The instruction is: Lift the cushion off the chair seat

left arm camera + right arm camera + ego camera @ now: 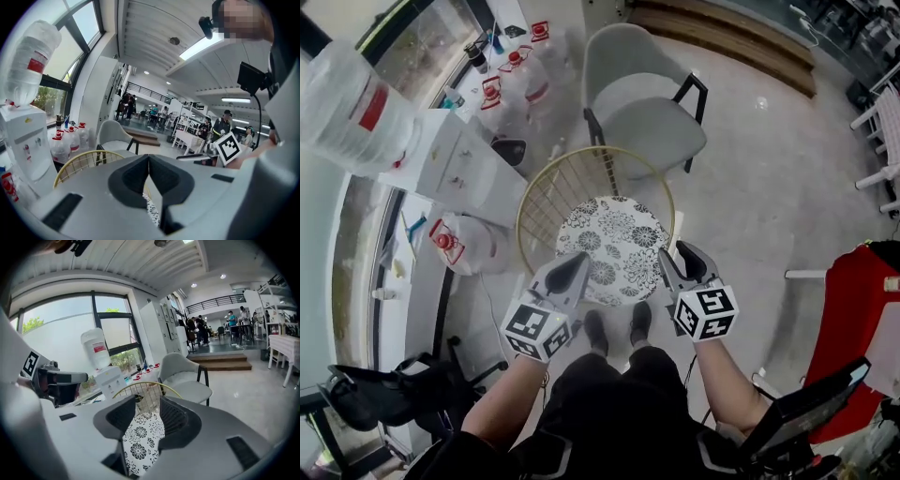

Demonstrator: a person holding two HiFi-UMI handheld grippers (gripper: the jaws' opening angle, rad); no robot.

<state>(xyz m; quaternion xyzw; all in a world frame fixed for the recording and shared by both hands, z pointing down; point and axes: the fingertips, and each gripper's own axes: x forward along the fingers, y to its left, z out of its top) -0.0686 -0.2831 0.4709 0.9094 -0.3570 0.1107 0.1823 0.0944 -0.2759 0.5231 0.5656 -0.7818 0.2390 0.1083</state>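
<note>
Left tongs [575, 262] are closed and empty; right tongs [677, 255] stand open with nothing pinched. I hold them near either lower edge of the flowered cushion [614, 234], which lies on the gold wire chair [546, 183] at frame centre.

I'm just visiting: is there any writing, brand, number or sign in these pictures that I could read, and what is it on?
No text here can actually be read.
Red label on the water bottle atop the dispenser: too blurred to read.
Red labels on the jugs on the floor: too small to read.
Cubes on the left gripper and right gripper: black-and-white square patterns, no letters or numbers.
</note>
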